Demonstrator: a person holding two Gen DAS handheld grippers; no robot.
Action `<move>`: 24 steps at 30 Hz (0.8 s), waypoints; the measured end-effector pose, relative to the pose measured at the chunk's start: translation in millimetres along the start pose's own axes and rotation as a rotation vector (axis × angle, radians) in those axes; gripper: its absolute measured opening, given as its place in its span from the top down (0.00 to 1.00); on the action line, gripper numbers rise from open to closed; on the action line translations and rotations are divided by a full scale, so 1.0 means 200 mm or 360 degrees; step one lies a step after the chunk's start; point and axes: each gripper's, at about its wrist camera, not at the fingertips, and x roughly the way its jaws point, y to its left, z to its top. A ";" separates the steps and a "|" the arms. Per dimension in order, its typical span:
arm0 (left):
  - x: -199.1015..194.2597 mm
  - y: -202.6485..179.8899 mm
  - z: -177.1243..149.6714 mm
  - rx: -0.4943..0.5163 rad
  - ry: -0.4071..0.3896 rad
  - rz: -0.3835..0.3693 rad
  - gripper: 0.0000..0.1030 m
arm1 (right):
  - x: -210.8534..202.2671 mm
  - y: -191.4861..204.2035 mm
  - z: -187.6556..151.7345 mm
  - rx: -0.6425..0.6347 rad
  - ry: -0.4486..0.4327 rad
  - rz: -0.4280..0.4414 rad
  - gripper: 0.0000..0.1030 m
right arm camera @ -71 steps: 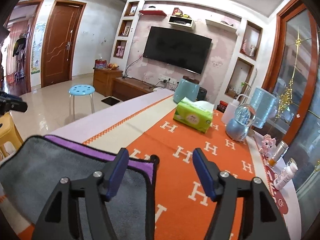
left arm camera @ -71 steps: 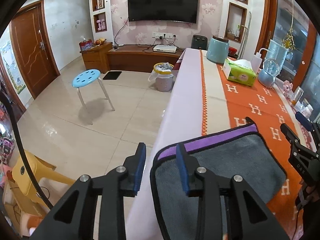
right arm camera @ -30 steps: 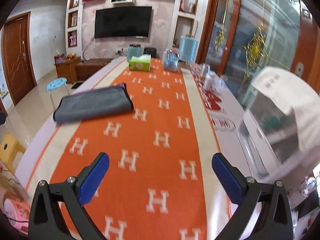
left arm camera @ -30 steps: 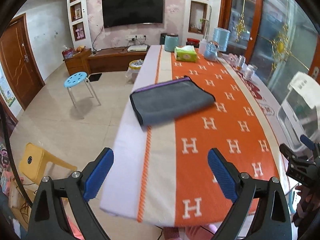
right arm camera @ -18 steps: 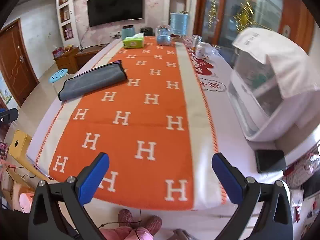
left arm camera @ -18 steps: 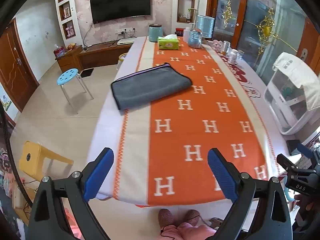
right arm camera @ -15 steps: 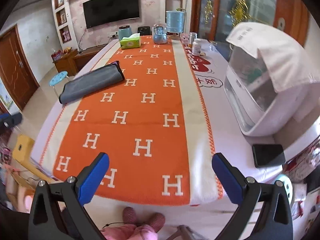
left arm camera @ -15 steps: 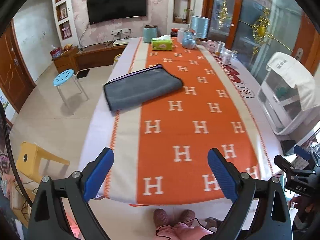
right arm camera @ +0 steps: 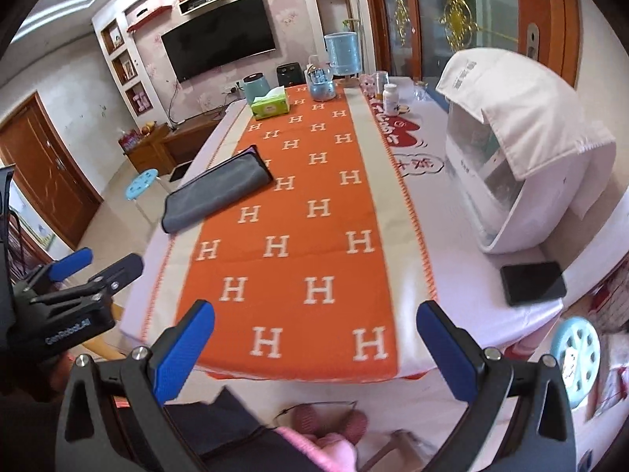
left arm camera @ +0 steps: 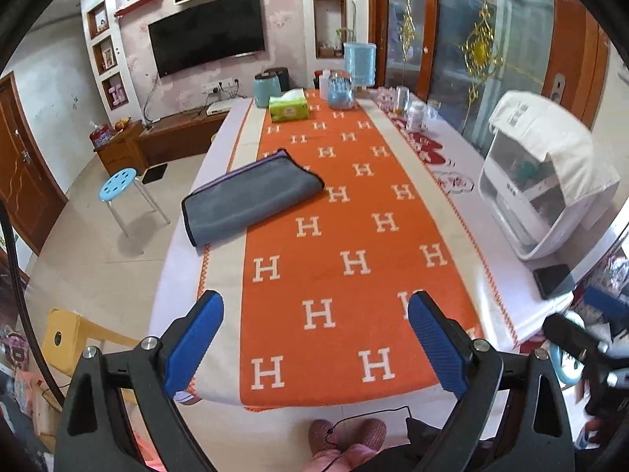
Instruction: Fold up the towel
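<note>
A grey towel (left arm camera: 247, 202) with a purple hem lies folded flat on the left side of the long table, partly on the orange runner (left arm camera: 346, 259). It also shows in the right wrist view (right arm camera: 216, 192). My left gripper (left arm camera: 314, 338) is open and empty, held back beyond the table's near end, far from the towel. My right gripper (right arm camera: 314, 346) is open and empty too, also beyond the near end. The left gripper also shows at the left of the right wrist view (right arm camera: 94, 263).
A white covered appliance (left arm camera: 542, 188) and a black phone (right arm camera: 532, 277) sit on the table's right side. A green tissue box (left arm camera: 289, 108), jars and bottles stand at the far end. A blue stool (left arm camera: 120, 183) and yellow chair (left arm camera: 74, 344) stand on the floor at left.
Both grippers opened, let go of the towel and pulled far back from it to beyond the table's near end. The towel stays folded where it was left.
</note>
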 end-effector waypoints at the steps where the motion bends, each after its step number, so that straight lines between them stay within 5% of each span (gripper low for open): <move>1: -0.01 0.00 0.01 -0.0017 -0.0010 -0.0003 0.08 | -0.01 0.00 0.00 0.0007 0.0001 0.0003 0.00; 18: -0.02 0.06 -0.04 -0.0079 -0.0082 0.0113 0.08 | 0.01 0.09 -0.05 0.0039 -0.0022 -0.0069 0.00; 24: -0.01 0.09 -0.04 -0.0096 -0.0078 0.0123 0.01 | 0.04 0.11 -0.03 0.0010 -0.0013 -0.0079 0.00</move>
